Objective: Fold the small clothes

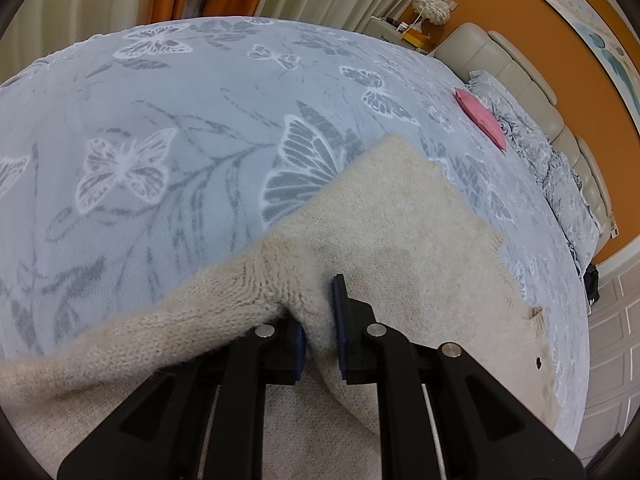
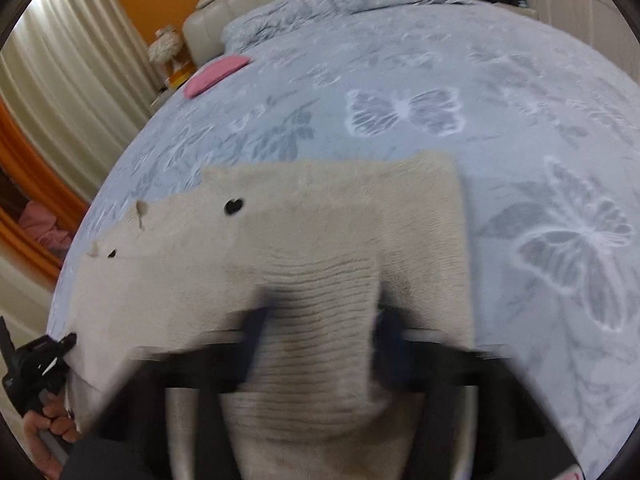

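A cream knitted cardigan (image 1: 404,232) with small dark heart buttons lies on a grey-blue butterfly bedspread (image 1: 160,120). My left gripper (image 1: 320,332) is shut on a bunched fold of its knit near the sleeve. In the right wrist view the cardigan (image 2: 320,220) spreads ahead, and its ribbed band runs between the fingers of my right gripper (image 2: 316,328). That view is motion-blurred; the right jaws stand apart around the band. The left gripper (image 2: 36,364) and a hand show at the lower left edge there.
A folded pink cloth (image 1: 482,118) lies on the bedspread (image 2: 520,100) near the headboard; it also shows in the right wrist view (image 2: 216,74). A rumpled grey duvet (image 1: 560,176) and a beige padded headboard (image 1: 512,76) bound the far side. Curtains hang beyond.
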Demonstrator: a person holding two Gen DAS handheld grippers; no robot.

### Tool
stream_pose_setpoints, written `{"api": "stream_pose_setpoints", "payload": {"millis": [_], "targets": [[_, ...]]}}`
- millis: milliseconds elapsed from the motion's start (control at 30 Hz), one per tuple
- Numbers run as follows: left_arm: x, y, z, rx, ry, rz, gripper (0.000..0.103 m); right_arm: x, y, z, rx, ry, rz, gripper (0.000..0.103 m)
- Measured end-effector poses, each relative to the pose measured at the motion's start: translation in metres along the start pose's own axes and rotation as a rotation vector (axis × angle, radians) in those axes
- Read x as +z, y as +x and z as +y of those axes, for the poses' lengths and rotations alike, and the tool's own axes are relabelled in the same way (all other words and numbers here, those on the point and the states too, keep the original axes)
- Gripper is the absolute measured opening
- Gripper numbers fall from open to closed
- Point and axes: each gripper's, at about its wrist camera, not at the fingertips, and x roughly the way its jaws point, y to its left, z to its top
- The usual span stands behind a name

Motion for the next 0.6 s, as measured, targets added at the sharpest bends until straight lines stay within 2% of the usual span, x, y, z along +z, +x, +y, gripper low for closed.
{"api": "stream_pose_setpoints", "payload": {"millis": [33, 133, 233, 300, 367, 400, 433, 467, 500, 567, 600], "targets": [[0.000, 0.000, 0.000, -0.001, 0.001, 0.000, 0.012, 0.005, -0.005, 0.001, 0.043, 0.014, -0.009, 0.010], [0.000, 0.000, 0.000, -0.005, -0.006, 0.002, 0.013, 0.017, -0.042, 0.011, 0.123, 0.000, -0.130, 0.009], [0.000, 0.000, 0.000, -0.003, -0.005, 0.000, 0.013, 0.027, -0.063, 0.015, 0.135, -0.033, -0.227, 0.007], [0.000, 0.000, 0.000, 0.001, 0.001, -0.002, 0.013, 0.029, -0.044, 0.009, 0.056, -0.057, -0.175, 0.008], [-0.001, 0.000, 0.000, 0.001, -0.001, -0.003, 0.013, 0.022, -0.004, -0.010, -0.041, -0.031, -0.036, 0.008], [-0.001, 0.000, -0.001, 0.001, 0.001, -0.002, 0.013, 0.014, 0.004, -0.022, -0.025, 0.019, 0.005, 0.008], [-0.001, 0.000, -0.001, -0.001, 0.002, -0.002, 0.013, 0.010, -0.005, -0.027, -0.001, 0.045, -0.022, 0.010], [0.000, 0.000, 0.000, -0.007, -0.003, -0.001, 0.013, 0.006, -0.019, -0.028, -0.014, 0.057, -0.046, 0.021], [0.000, 0.000, 0.001, -0.011, -0.007, 0.000, 0.013, 0.003, -0.031, -0.028, -0.046, 0.060, -0.059, 0.026], [0.001, 0.000, 0.006, -0.034, -0.036, 0.005, 0.013, -0.011, -0.063, -0.031, -0.038, 0.085, -0.075, 0.046], [0.002, 0.000, 0.008, -0.047, -0.050, 0.008, 0.013, -0.019, -0.075, -0.034, -0.031, 0.097, -0.066, 0.048]]}}
